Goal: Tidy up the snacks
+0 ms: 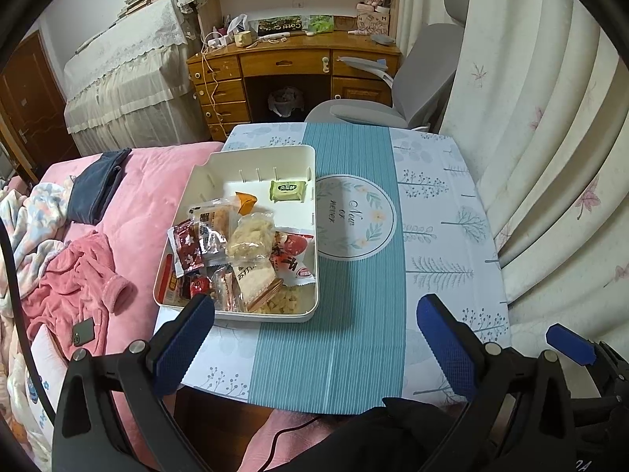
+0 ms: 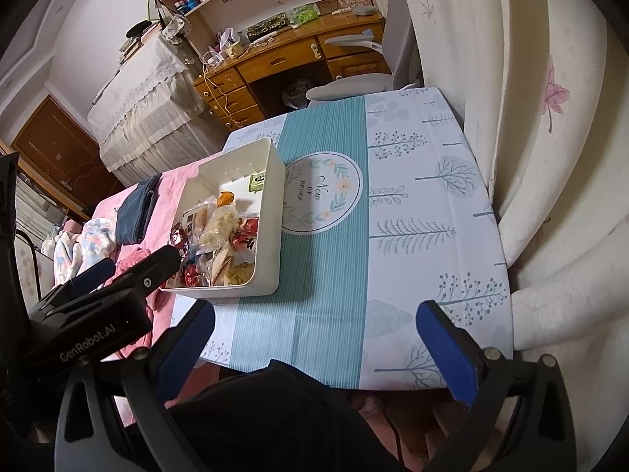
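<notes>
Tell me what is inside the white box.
The white box holds a green packet alone at the far end and piled snack packets at the near end. Anything under the pile is hidden.

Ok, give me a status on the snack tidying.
Looks done: the snack packets, including the green packet, lie in the white bin, and no loose snack shows on the tablecloth. In hand: nothing; the left gripper and right gripper are both open. Left: seemingly nothing.
</notes>
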